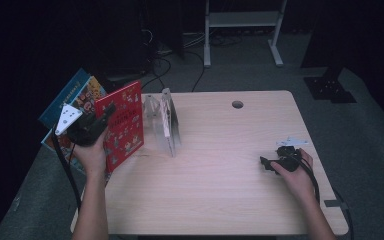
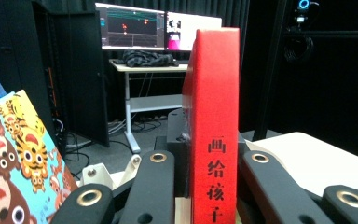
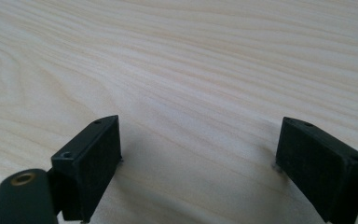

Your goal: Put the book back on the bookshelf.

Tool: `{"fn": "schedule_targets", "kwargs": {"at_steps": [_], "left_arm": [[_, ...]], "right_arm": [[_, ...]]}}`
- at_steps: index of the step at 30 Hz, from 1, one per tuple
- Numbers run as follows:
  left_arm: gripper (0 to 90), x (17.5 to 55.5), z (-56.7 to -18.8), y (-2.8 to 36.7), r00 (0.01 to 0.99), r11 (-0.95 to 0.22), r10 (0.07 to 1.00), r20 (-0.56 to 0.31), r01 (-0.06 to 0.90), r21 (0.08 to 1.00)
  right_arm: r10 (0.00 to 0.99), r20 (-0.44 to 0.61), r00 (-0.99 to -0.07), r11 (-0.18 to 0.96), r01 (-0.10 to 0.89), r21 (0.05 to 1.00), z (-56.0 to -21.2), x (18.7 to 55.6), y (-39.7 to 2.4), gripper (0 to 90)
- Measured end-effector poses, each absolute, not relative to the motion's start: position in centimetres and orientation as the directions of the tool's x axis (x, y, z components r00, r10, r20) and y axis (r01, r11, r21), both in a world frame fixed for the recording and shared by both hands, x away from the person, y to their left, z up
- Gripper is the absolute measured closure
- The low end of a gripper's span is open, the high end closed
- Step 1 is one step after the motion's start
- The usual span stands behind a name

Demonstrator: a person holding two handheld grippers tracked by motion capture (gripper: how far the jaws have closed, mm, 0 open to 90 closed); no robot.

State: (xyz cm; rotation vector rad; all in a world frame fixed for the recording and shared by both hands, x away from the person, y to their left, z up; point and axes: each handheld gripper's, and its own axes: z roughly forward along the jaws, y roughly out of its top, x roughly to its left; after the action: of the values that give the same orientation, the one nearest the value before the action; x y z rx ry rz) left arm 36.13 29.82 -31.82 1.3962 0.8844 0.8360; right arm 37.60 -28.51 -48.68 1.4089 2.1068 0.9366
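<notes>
Red book [image 2: 213, 126], spine lettered in black characters, stands clamped in left gripper [image 1: 96, 125] jaws; right gripper [image 3: 198, 163] jaws gape empty.

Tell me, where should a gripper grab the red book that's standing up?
Probably by its spine. The red book stands upright with the narrow spine facing the left gripper, whose jaws are shut on it from both sides. Coming from the spine side, level with the table, suits that pose.

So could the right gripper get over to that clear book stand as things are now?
Probably yes. The right gripper rests with open jaws on the table, and only bare wood lies between it and the clear stand. The left gripper holds the red book beside it.
</notes>
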Motion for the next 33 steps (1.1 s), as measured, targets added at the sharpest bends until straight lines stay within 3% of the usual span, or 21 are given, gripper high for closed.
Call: {"fn": "schedule_targets", "kwargs": {"at_steps": [33], "left_arm": [[80.0,41.2,-33.8,29.1,0.418,0.04,0.908,-0.035,-0.002,0.999]], "right_arm": [[0.922,0.013,-0.386,0.253,0.628,0.736,-48.7,37.6,-28.5,12.9]]}}
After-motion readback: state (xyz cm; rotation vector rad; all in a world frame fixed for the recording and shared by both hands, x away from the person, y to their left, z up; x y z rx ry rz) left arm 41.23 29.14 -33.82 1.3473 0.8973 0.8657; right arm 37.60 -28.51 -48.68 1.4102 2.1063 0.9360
